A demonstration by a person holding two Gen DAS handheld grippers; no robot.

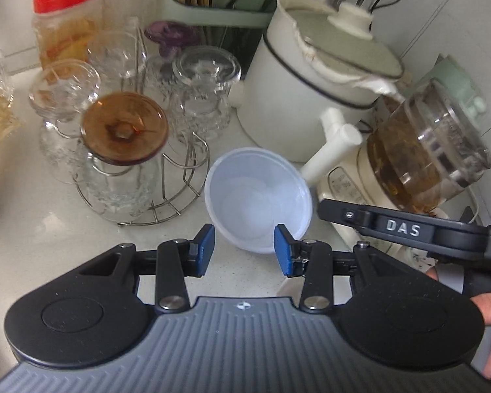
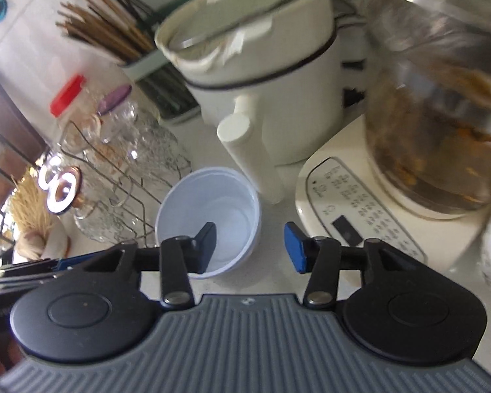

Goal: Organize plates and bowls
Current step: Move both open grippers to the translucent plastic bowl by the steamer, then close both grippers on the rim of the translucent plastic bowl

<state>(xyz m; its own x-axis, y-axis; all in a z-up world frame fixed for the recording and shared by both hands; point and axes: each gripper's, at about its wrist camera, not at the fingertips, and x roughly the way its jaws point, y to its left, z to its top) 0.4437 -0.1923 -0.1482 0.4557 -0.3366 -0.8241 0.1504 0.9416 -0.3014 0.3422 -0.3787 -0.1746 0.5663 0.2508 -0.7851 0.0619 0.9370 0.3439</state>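
Observation:
A pale blue-white plastic bowl sits upright and empty on the white counter, between a wire glass rack and a white pot. My left gripper is open just in front of the bowl, its blue pads either side of the near wall. In the right wrist view the same bowl lies just ahead and left. My right gripper is open, its left finger over the bowl's rim and its right pad outside it. The right gripper's black arm shows at the right of the left wrist view.
A wire rack of upturned glasses stands left of the bowl. A white lidded pot with a white handle is behind it. A glass kettle of brown tea on a cream base stands right. A chopstick holder and a red-lidded jar are at the back.

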